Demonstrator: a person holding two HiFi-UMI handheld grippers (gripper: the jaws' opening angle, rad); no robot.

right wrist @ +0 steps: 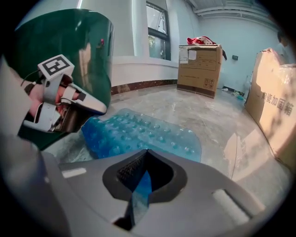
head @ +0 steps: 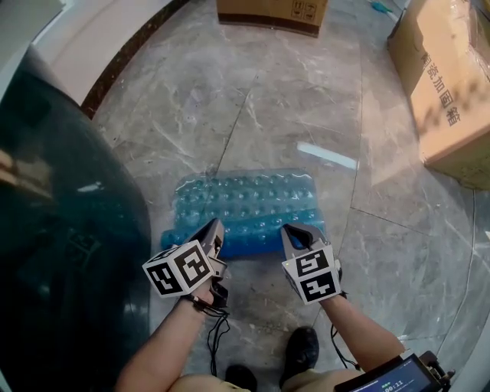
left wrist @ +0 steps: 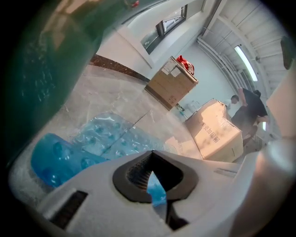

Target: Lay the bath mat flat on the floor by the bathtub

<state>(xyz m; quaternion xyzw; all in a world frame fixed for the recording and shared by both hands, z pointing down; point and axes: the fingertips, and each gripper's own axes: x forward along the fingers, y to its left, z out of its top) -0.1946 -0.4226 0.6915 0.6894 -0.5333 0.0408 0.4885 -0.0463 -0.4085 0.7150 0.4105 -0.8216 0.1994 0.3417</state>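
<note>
Shoes and bare forearms sit at the bottom edge of the head view, beside a small lit screen at the lower right. Just ahead of them, the left gripper and the right gripper point forward and down, side by side but apart, each with its marker cube toward the person.

Both reach the near edge of the bath mat. In the left gripper view the left gripper has its jaws brought together, with a sliver of blue mat pinched in the slit between them. The right gripper view shows the same: the right gripper is clamped on a thin strip of the mat's edge.

The mat is translucent blue and covered in bubbles. It lies on the grey marble floor just beside the dark green bathtub, whose curved wall fills the left of the head view. Most of the mat spreads flat away from the person, while the near left part is doubled into a thicker, darker band.

Farther off stand a cardboard box on the right and a second box at the far end. A person bends behind the nearer box in the left gripper view.
</note>
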